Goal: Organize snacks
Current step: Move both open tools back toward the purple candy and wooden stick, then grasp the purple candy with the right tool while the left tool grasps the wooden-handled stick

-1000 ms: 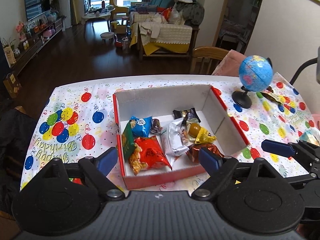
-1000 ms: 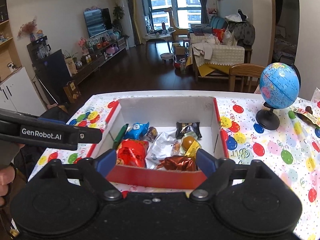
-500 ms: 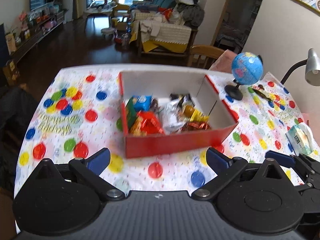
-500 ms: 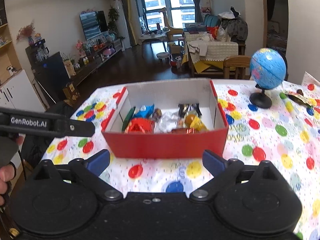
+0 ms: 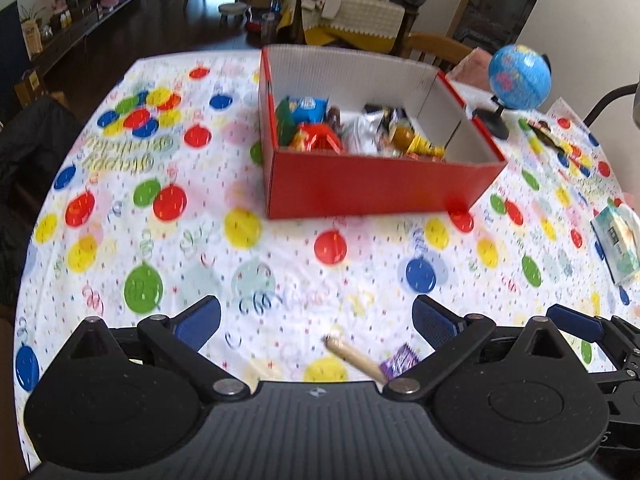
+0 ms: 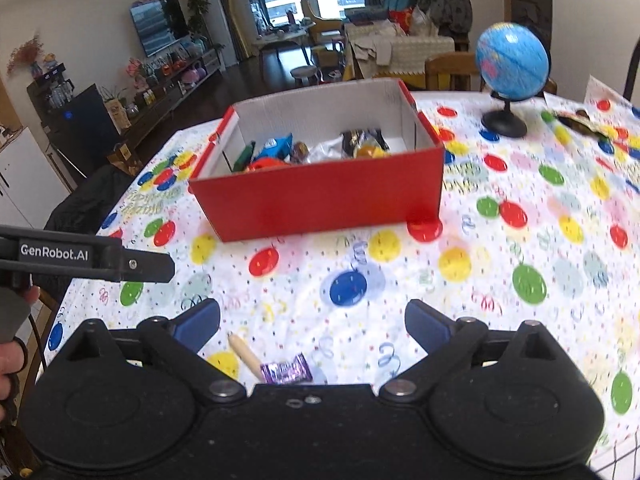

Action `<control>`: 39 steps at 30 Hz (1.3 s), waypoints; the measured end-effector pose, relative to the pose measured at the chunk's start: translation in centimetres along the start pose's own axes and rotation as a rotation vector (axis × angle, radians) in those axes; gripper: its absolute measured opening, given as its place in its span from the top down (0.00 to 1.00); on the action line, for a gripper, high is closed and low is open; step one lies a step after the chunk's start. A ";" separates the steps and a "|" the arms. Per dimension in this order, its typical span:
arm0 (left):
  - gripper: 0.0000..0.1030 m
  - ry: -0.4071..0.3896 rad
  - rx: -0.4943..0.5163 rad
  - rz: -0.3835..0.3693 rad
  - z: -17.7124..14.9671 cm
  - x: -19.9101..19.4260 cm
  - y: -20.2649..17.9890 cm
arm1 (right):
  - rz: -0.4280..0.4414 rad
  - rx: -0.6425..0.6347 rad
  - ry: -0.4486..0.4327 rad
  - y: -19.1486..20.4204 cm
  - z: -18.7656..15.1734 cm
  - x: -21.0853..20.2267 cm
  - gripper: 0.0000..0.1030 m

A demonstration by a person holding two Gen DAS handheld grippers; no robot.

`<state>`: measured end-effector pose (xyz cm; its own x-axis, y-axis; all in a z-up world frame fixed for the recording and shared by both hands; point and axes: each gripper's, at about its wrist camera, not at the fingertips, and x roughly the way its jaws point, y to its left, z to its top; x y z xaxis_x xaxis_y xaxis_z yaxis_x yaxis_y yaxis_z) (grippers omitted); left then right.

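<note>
Both grippers have their jaws spread wide and hold nothing. Two loose snacks lie on the balloon-pattern tablecloth (image 5: 280, 264), well apart from the red box (image 5: 380, 188) that already contains many packets. In the left wrist view, the tan stick snack (image 5: 354, 358) lies low between the fingers of the left gripper (image 5: 316, 320), closer to the right finger, and its long axis runs diagonally, from the upper left down to the lower right. The purple wrapped candy (image 5: 398, 362) lies just beside its lower end, almost under the right finger. In the right wrist view, the same stick (image 6: 245, 354) is near the left finger of the right gripper (image 6: 312, 322), and the purple candy (image 6: 286, 372) lies more to the middle of the gap. My judgement is that the left gripper is better placed for the stick and the right gripper for the candy, and that either must turn a little to close across the stick's narrow side. The lower end of the stick and part of the candy are cut off by the gripper bodies, and both are a little blurred, so I cannot tell if they touch.
</note>
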<state>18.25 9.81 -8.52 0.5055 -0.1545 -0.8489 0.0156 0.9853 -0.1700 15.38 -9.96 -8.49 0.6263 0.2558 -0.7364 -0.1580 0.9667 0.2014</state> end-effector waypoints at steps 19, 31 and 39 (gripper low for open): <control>0.00 0.149 -0.038 0.062 -3.4 5.2 0.0 | 0.006 0.009 0.137 -0.4 -3.7 3.6 0.13; 0.01 0.201 -0.057 0.057 -3.6 7.6 -0.9 | 0.052 -0.107 0.214 1.6 -4.4 6.6 0.31; 0.01 0.226 -0.110 0.043 -2.8 8.7 -1.1 | 0.073 -0.170 0.236 2.3 -4.0 8.4 0.46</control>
<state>20.18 7.17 -17.12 0.2979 -0.1374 -0.9447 -0.1017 0.9794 -0.1745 17.22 -5.55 -16.77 0.4170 0.3003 -0.8579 -0.3337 0.9285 0.1628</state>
